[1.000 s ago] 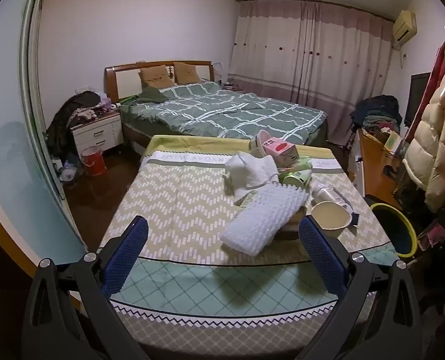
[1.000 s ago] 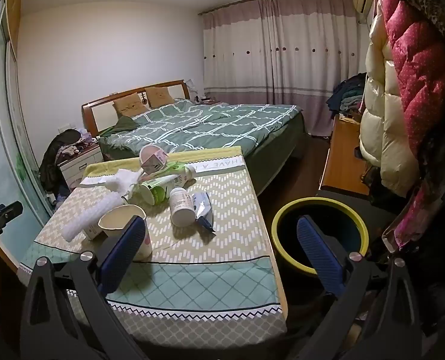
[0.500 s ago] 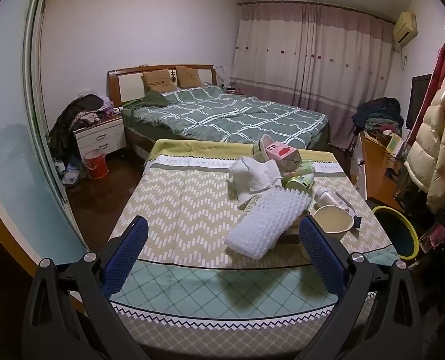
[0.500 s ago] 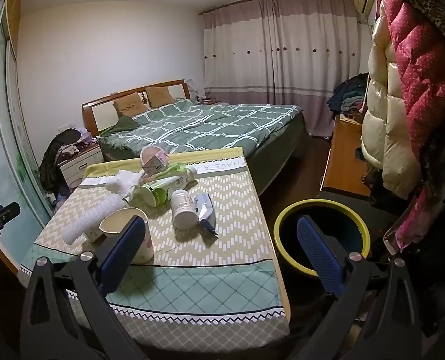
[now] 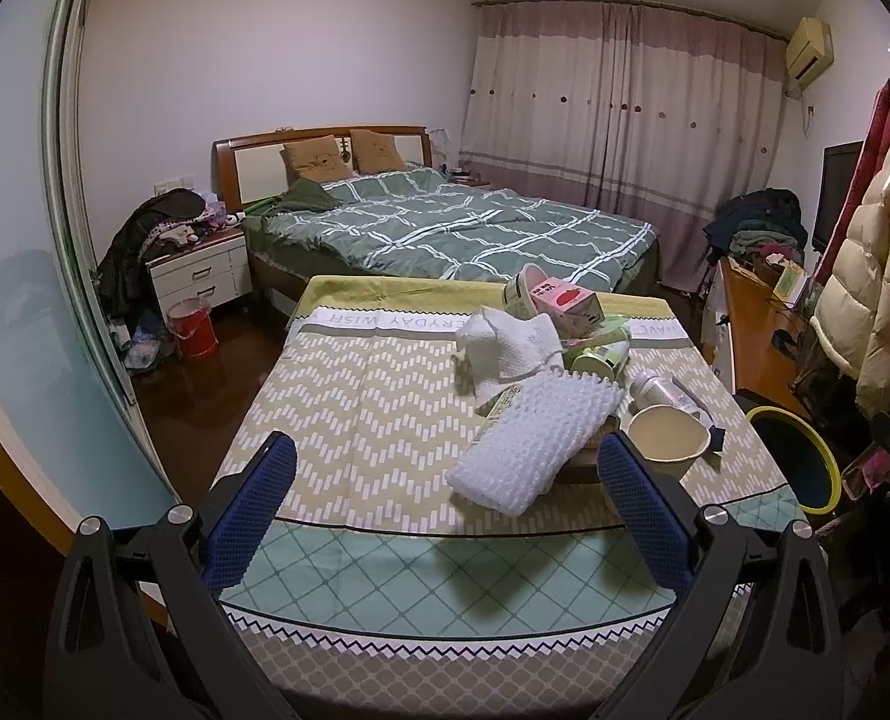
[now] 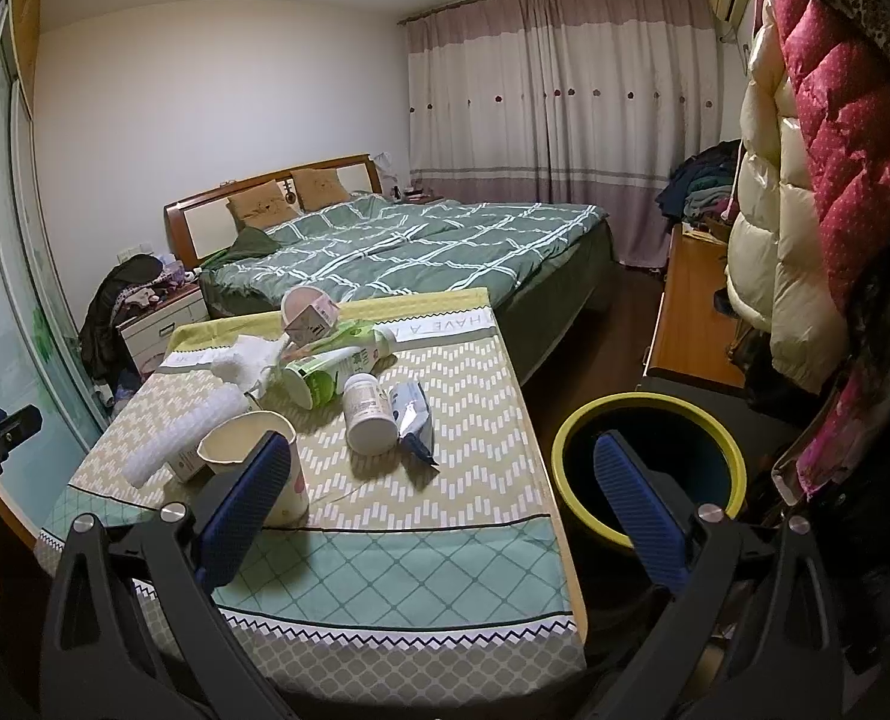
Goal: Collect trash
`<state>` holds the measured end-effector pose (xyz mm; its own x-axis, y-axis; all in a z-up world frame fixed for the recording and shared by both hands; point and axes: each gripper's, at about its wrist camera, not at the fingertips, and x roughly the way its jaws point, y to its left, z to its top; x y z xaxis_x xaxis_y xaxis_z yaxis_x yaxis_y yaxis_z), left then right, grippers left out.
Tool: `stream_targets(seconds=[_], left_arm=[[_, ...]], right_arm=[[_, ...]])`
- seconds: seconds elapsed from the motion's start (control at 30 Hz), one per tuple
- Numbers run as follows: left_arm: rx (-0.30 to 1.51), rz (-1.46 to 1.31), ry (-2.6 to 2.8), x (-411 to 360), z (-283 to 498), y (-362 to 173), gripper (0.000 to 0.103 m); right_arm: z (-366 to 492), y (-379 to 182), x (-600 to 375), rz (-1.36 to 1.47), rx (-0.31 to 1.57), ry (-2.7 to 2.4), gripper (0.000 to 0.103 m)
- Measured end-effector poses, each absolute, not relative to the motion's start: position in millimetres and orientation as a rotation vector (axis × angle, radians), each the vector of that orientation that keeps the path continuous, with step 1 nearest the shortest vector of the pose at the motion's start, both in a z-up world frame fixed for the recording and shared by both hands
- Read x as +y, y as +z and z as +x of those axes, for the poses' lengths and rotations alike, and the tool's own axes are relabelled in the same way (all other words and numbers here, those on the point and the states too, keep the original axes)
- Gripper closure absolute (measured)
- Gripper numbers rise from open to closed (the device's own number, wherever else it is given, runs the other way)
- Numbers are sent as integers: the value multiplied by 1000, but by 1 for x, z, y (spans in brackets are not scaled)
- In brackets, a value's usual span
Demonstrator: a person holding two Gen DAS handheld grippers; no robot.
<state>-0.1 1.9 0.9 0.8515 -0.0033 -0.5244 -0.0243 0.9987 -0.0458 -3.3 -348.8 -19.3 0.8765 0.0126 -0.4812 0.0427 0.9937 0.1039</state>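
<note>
Trash lies in a heap on the cloth-covered table (image 5: 354,420): white bubble wrap (image 5: 535,447), a white towel-like wad (image 5: 508,342), a pink carton (image 5: 562,300), a green tube (image 6: 339,369), a white bottle (image 6: 369,411), a blue-white wrapper (image 6: 411,414) and a paper cup (image 6: 252,450). A yellow-rimmed bin (image 6: 649,474) stands on the floor right of the table. My left gripper (image 5: 441,507) hangs open above the table's near edge, short of the bubble wrap. My right gripper (image 6: 438,504) is open too, empty, its left finger in front of the cup.
A green-quilted bed (image 5: 457,234) fills the room behind the table. A nightstand (image 5: 198,276) with clothes and a red bucket (image 5: 192,330) sit at left. Jackets (image 6: 829,168) hang at right above a wooden cabinet (image 6: 691,324). Dark floor runs between table and bed.
Both grippers have eased slightly back and up from the table, so the heap looks a bit farther. Nothing on the table has moved; both stay open.
</note>
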Motion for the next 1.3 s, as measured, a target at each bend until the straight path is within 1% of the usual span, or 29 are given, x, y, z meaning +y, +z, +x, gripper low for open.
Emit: stream_targets(seconds=[1.3], left_arm=[[561, -48, 13, 0, 2, -6, 4]], right_arm=[[1, -26, -351, 129, 513, -17, 6]])
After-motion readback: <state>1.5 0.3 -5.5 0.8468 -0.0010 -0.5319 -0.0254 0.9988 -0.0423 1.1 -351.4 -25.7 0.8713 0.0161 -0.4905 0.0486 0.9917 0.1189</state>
